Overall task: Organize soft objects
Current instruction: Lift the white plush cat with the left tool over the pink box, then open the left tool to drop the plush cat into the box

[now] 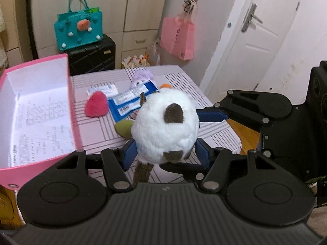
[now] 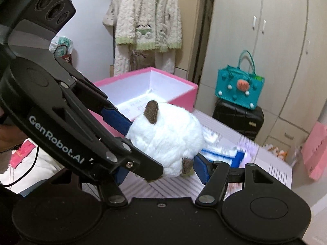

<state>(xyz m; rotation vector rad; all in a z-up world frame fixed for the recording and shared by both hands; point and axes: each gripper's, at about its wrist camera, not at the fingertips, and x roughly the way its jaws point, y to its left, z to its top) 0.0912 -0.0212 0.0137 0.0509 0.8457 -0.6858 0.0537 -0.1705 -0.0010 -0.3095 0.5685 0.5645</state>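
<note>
Black gripper housing fills the bottom of the left wrist view, and from it the left gripper point(image 1: 165, 149) reaches forward with its blue pads pressed into both sides of a white plush point(image 1: 165, 126) with brown ears. That toy hangs clear above the striped table point(image 1: 98, 130). From the right edge the right gripper point(image 1: 196, 120) comes in, one blue finger point(image 1: 212, 115) touching the plush's side. A pink box point(image 1: 69, 94) stands open at left, just beside the toy, with printed paper on its floor. Farther back on the table lie a red heart point(image 1: 96, 104), a green plush point(image 1: 123, 128), blue packets point(image 1: 130, 102) and a purple plush point(image 1: 142, 77). A teal bag point(image 1: 78, 30) sits on a black suitcase point(image 1: 92, 57) behind.

Seen from the right wrist, the right gripper point(image 2: 161, 163) closes its blue pads on the same plush point(image 2: 167, 136) from left and lower right. Crossing from the upper left, the left gripper point(image 2: 130, 143) clamps the toy too. Behind it stands the box point(image 2: 184, 94), open; the plush is in front of its near wall. Beyond are the bag point(image 2: 239, 87) and suitcase point(image 2: 237, 120).
</note>
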